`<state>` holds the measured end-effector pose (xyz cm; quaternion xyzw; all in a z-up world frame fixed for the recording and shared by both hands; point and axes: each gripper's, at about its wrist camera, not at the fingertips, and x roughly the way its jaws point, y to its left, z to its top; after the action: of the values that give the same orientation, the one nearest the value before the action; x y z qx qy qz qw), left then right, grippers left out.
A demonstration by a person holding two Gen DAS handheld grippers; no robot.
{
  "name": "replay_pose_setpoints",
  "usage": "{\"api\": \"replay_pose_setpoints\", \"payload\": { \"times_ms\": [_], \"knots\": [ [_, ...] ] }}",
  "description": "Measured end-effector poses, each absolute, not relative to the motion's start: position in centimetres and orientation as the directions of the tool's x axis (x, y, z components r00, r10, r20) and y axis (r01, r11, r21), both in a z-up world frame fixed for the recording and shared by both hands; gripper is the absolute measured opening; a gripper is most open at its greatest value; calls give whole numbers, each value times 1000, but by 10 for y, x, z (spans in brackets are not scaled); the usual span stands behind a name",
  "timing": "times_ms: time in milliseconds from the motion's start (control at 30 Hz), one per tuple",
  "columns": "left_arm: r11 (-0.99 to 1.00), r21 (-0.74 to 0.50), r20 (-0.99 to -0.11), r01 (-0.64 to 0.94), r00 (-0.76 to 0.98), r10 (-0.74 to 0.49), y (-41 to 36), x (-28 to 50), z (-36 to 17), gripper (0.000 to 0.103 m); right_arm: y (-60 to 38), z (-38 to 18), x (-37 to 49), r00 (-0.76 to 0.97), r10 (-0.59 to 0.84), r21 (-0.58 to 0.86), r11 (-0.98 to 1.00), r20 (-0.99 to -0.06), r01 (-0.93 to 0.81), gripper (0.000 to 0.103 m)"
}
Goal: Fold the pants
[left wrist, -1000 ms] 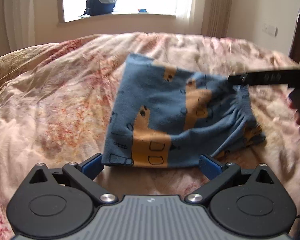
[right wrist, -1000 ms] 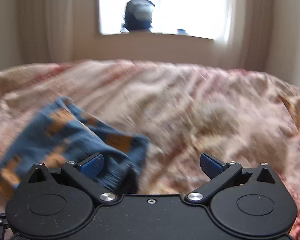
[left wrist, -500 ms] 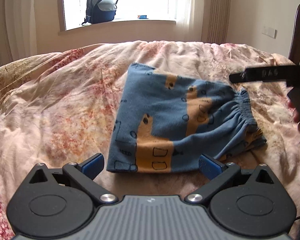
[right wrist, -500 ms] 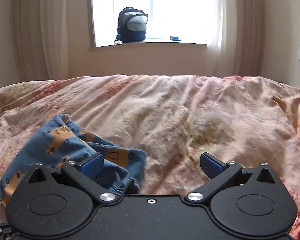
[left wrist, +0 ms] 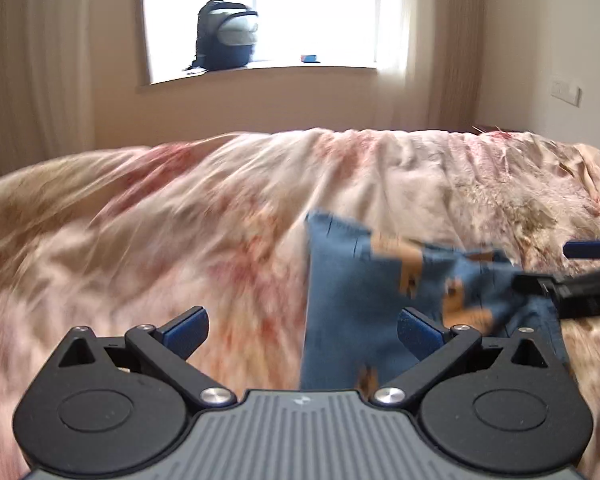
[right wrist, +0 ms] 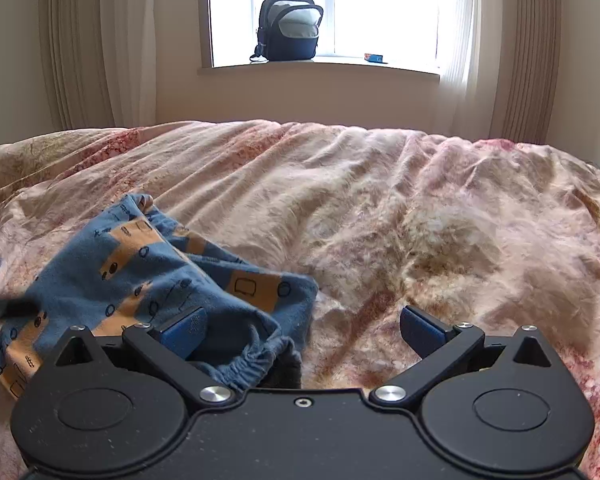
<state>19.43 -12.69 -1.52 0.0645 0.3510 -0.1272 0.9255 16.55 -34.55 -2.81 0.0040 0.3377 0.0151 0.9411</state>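
Observation:
The folded blue pants (left wrist: 352, 300) with orange vehicle prints lie on the bed's pink floral cover (left wrist: 180, 240). In the left wrist view they sit low and right of centre, and the image is motion-blurred. My left gripper (left wrist: 302, 330) is open and empty, above the pants' left edge. In the right wrist view the pants (right wrist: 140, 280) lie at lower left, elastic waistband nearest the camera. My right gripper (right wrist: 302, 330) is open and empty, with its left finger over the waistband. The right gripper's fingers (left wrist: 588, 248) show at the left wrist view's right edge.
The cover (right wrist: 420, 220) is rumpled and spreads far to the right and back. A dark backpack (right wrist: 290, 26) and a small blue object (right wrist: 374, 57) sit on the windowsill. Curtains hang on both sides of the window.
The left gripper has swung left and lifted, so the pants moved from centre to lower right in its view. The right gripper shifted little; both remain open.

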Motion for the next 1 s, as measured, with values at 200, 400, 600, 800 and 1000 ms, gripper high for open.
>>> {"api": "replay_pose_setpoints", "payload": {
  "times_ms": [200, 400, 600, 800, 1000],
  "knots": [
    [936, 144, -697, 320, 705, -134, -155, 260, -35, 103, -359, -36, 170, 721, -8, 18, 999, -693, 28, 102],
    [940, 109, -759, 324, 637, -132, -155, 281, -50, 103, -381, -48, 177, 674, 46, 139, 987, -737, 84, 102],
    [931, 83, -766, 356, 620, -168, -142, 247, -27, 103, -367, -32, 162, 649, 219, 214, 973, -728, -88, 102],
    [925, 34, -827, 380, 531, -188, -119, 205, -44, 103, -334, -38, 151, 555, 204, 57, 961, -806, -270, 102],
    [954, -85, -849, 287, 481, -220, -89, 184, -38, 103, -349, -27, 139, 604, 240, 126, 966, -760, -225, 102]
  ]
}}
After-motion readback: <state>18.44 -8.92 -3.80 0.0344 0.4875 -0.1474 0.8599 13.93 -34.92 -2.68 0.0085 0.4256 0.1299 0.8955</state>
